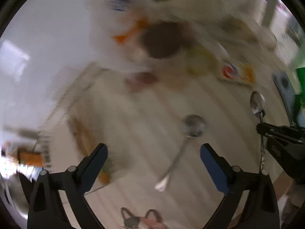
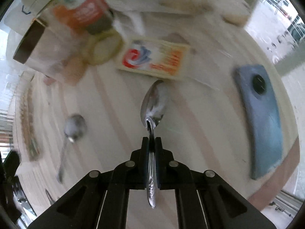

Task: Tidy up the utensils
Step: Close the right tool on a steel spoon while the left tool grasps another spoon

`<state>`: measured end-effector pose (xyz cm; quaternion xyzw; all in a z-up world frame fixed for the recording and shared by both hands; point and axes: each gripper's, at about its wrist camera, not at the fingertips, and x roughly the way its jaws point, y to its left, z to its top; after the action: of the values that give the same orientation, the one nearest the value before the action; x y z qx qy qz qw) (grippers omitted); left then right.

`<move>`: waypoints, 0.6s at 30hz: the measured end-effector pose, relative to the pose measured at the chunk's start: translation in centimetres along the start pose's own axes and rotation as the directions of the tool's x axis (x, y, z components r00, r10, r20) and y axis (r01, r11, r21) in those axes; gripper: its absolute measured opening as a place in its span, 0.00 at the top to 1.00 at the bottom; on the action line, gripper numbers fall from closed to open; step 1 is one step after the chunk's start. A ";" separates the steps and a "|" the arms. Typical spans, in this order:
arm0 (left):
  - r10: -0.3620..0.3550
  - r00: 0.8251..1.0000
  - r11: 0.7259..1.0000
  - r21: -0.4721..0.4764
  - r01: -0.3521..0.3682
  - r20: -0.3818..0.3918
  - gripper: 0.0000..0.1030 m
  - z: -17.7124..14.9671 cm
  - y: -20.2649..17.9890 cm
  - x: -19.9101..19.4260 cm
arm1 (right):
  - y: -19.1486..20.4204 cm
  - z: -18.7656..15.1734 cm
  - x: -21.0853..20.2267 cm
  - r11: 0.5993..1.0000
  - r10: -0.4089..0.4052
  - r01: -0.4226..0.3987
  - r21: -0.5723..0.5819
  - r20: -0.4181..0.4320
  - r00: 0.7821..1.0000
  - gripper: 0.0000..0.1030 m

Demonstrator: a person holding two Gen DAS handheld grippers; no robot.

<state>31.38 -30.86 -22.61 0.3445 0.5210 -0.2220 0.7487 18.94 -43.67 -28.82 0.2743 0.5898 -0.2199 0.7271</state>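
Right gripper (image 2: 152, 143) seemingly clamps spoon (image 2: 153, 105).

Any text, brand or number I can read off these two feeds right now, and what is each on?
No text is legible in either view.
Flat box with the red and blue swirl: orange print, too blurred to read.
Orange-labelled container: lettering smeared by motion blur.
White item with blue marks: unreadable.
Blue case: no lettering visible.

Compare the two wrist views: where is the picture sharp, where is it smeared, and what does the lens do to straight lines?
Left wrist view: heavy motion blur over the background, the lying spoon soft, the left gripper crisp. Right wrist view: the held spoon and right gripper sharp, the packets behind smeared, glare on the bowl. Both views: fisheye bends the table's stripes into curves.
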 end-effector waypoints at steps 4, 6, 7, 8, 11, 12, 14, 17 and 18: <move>-0.022 0.998 0.995 0.094 0.028 -0.063 0.26 1.0 -2.1 2.4 | -3.0 -2.3 -0.4 1.000 0.011 -0.011 0.015 -0.043 0.999 0.95; -0.033 0.995 0.992 0.119 0.045 -0.096 0.29 1.4 -2.7 3.4 | -4.1 -3.2 -0.6 0.999 0.016 -0.014 0.029 -0.054 0.998 0.95; -0.044 0.992 0.989 0.134 0.059 -0.116 0.29 1.5 -2.9 4.0 | -4.6 -3.5 -0.6 0.999 0.022 -0.020 0.035 -0.058 0.998 0.95; -0.049 0.991 0.987 0.143 0.067 -0.128 0.29 1.6 -3.1 4.4 | -5.0 -3.9 -0.6 0.999 0.030 -0.027 0.045 -0.061 0.998 0.95; -0.055 0.986 0.982 0.171 0.082 -0.159 0.35 1.8 -3.7 5.5 | -6.0 -4.6 -0.5 0.997 0.047 -0.043 0.065 -0.066 0.997 0.95; -0.055 0.984 0.981 0.175 0.085 -0.170 0.38 1.8 -3.8 5.8 | -6.2 -4.8 -0.4 0.996 0.052 -0.047 0.071 -0.067 0.996 0.95; -0.057 0.981 0.979 0.180 0.091 -0.187 0.42 2.0 -4.0 6.4 | -6.7 -5.0 -0.3 0.996 0.057 -0.052 0.076 -0.071 0.996 0.95; -0.085 0.976 0.980 0.160 0.118 -0.199 0.55 2.2 -4.1 6.8 | -7.2 -5.2 -0.3 0.996 0.061 -0.055 0.077 -0.075 0.995 0.95; -0.109 0.973 0.979 0.146 0.141 -0.205 0.71 2.3 -3.9 6.9 | -7.2 -5.2 -0.2 0.996 0.062 -0.056 0.075 -0.077 0.995 0.95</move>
<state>32.61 -35.03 -29.65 0.3898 0.5937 -0.2746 0.6482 10.48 -45.67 -30.39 0.3264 0.6012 -0.2086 0.6989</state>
